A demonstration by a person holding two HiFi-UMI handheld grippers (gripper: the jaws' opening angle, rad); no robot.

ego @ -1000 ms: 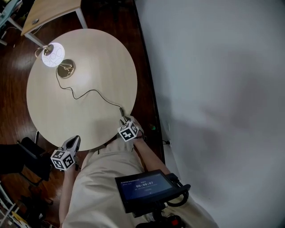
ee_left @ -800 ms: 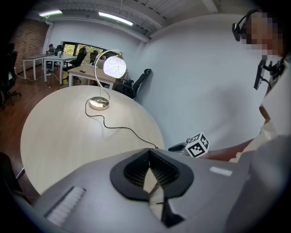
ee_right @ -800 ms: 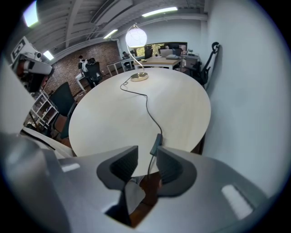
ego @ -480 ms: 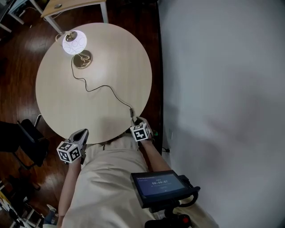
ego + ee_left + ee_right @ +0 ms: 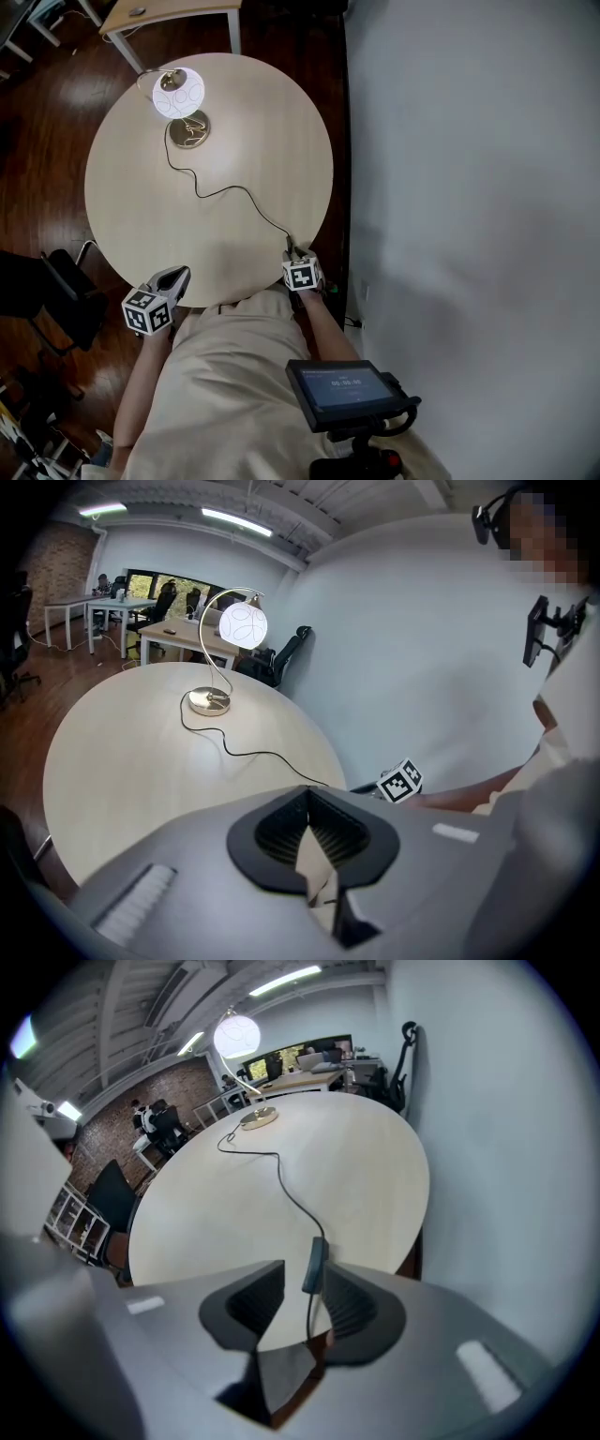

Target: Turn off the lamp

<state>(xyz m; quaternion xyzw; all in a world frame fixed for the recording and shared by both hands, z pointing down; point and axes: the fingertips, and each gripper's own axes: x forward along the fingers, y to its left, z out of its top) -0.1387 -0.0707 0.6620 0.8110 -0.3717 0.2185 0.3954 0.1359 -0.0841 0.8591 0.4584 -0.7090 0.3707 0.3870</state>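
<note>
Lamp (image 5: 178,92) lit at far side of table (image 5: 141,216). Right gripper (image 5: 300,1283) jaws wide, cord switch (image 5: 315,1266) between them, not pinched. Centre pads on switch, squeeze squarely, don't tug cord (image 5: 234,190). Left gripper (image 5: 307,794) jaws together, empty.

The lamp (image 5: 178,94) stands upright near the table's (image 5: 141,216) far left edge, white globe glowing above a round brass base (image 5: 190,130). Its black cord (image 5: 230,190) snakes to an inline switch (image 5: 315,1265) at the near right edge.
</note>
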